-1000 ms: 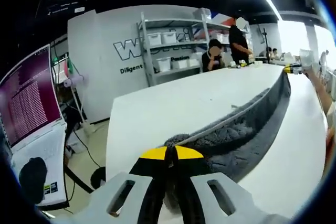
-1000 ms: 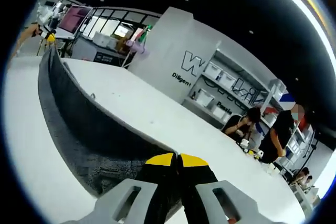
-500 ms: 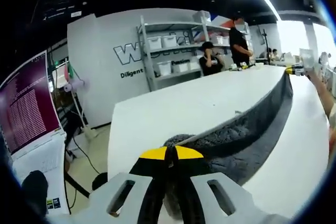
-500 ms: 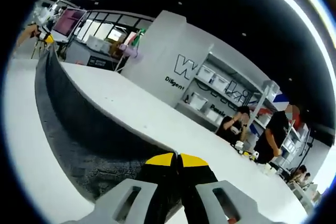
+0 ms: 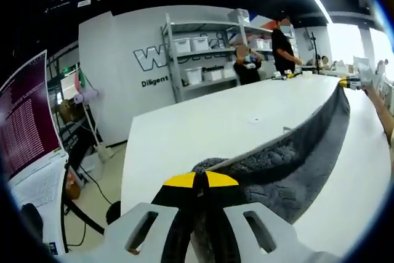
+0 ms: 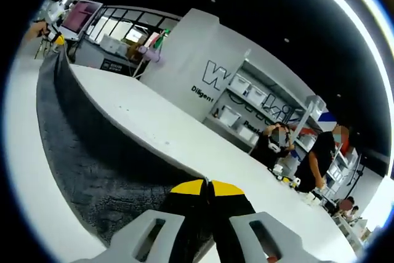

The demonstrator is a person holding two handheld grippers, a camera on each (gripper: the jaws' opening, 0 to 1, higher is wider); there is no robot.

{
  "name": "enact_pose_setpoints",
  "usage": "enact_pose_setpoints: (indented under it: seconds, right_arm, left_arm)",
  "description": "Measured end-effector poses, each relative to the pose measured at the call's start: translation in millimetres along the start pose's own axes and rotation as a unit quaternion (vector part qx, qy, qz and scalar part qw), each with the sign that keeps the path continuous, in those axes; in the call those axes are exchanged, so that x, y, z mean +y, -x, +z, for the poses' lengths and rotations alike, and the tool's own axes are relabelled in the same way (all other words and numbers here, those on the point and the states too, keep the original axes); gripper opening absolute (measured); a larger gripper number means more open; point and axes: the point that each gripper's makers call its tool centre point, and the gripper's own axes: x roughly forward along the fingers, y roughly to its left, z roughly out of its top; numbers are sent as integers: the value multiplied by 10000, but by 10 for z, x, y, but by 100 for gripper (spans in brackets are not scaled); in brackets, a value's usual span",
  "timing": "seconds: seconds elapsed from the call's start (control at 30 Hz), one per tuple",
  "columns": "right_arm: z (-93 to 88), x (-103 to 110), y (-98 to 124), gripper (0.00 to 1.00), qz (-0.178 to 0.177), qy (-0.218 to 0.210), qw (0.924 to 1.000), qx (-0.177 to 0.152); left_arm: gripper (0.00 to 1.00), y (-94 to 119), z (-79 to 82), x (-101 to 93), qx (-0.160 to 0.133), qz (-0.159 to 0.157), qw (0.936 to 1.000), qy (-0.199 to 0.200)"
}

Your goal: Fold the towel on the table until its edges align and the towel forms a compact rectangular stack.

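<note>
Two hand-held grippers here, each pinching one end of the same towel. In the left gripper view the left hand-held gripper (image 5: 198,180) has its yellow-tipped jaws pressed together on a bunched corner of the dark grey towel (image 5: 289,158), with fabric squeezed up between them. From there the towel runs away as a taut raised strip, top edge lifted, lower part draped down onto the white bench (image 5: 203,130). At the far end of that strip you can just make out the right hand-held gripper (image 5: 346,82) with a bit of yellow on it and a person's arm (image 5: 380,110) behind it.

Same deal in the right gripper view: the right hand-held gripper (image 6: 207,187) is clamped shut on the other corner, towel (image 6: 92,158) bulging around the jaws and sweeping off in a long curve over the bench (image 6: 172,133). The left hand-held gripper (image 6: 58,40) is way off at the far end, tiny, a hand (image 6: 39,29) just beside it.

Background stuff: a grey wall with big white lettering (image 5: 151,60), metal shelves (image 5: 203,60) holding white bins, a couple of people (image 5: 283,41) standing at the far end of the bench, and a monitor (image 5: 24,127) with purple-ish text off to the side.
</note>
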Motion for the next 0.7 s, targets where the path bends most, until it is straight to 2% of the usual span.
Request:
enact_pose_setpoints:
  seconds: [0.23,0.47,0.7]
  right_arm:
    - [-164,78,-96,0,43,131,9997,222]
    - [-322,260,-152,0,222,318,9983,435]
    - [-373,408,-158,0,402,444,9970,493]
  left_arm:
    - [3,-147,-214,-59,257,-25,9997,-45]
    - [3,-170,-320,-112,349,-17,9994,-88]
    - [5,-184,-452,-124,463,23,9988,-133]
